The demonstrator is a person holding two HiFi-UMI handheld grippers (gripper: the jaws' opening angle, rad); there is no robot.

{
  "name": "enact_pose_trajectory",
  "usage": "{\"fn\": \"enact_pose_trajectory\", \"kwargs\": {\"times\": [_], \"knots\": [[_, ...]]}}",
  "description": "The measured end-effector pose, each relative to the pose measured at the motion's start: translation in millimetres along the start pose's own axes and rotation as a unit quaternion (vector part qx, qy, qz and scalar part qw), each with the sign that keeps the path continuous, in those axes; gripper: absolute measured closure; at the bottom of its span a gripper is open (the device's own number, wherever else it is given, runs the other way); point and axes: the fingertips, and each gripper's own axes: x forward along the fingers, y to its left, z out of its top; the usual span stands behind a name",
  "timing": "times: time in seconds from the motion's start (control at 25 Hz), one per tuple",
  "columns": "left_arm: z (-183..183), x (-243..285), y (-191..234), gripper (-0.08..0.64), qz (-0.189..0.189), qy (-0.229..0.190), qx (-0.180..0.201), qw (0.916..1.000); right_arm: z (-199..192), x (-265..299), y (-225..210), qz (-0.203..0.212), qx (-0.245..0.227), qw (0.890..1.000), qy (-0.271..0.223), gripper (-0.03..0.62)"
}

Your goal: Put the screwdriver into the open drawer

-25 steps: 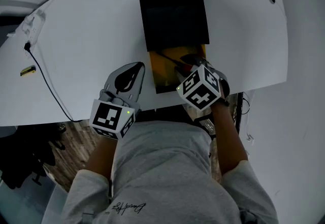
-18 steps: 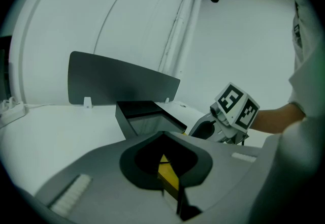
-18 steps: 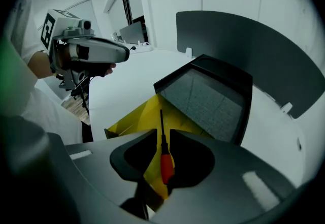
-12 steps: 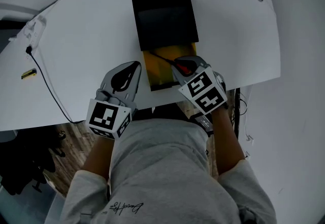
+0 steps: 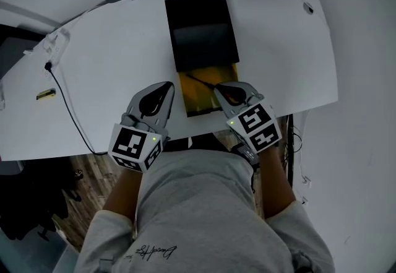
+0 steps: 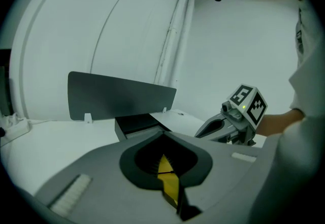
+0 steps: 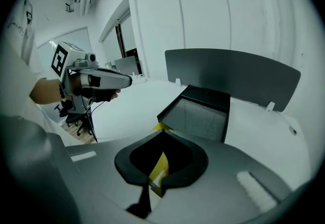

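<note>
Head view: screwdriver (image 5: pixel 199 80) in yellow drawer (image 5: pixel 194 102), half behind right tongs (image 5: pixel 221 88).

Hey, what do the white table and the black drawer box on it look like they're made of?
White table: likely laminate or painted board, matte; even, glare-free surface. Black drawer box: matte plastic or coated metal, by its flat dark top; too dim to say which.

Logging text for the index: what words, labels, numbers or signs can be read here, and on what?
Sweatshirt print: cursive, too blurred to read.
Left cube, right cube: square markers only, no letters.
Yellow tag: too small to read.
No other text.
</note>
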Motion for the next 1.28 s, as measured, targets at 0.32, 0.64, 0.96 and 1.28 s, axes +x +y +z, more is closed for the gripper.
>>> {"fn": "enact_pose_trajectory", "kwargs": {"times": [0.32, 0.64, 0.96, 1.28], "knots": [[7.3, -8.5, -9.0, 0.560, -0.005, -0.002, 0.011, 0.9999, 15.7, -22.2, 2.9, -0.009, 0.018, 0.998, -0.059, 0.578], [6.0, -22.4, -19.3, 0.560, 0.005, 0.000, 0.010, 0.9999, 27.4, -43.7, 11.0, 0.005, 0.043, 0.994, -0.105, 0.578], [8.1, -28.7, -22.2, 0.560, 0.003, -0.001, 0.015, 0.9999, 33.9, -45.4, 22.5, 0.015, 0.030, 0.994, -0.105, 0.580], [8.1, -33.5, -26.1, 0.560, -0.001, 0.000, 0.022, 0.9998, 34.4, -47.9, 31.3, 0.022, 0.023, 0.994, -0.104, 0.580]]}}
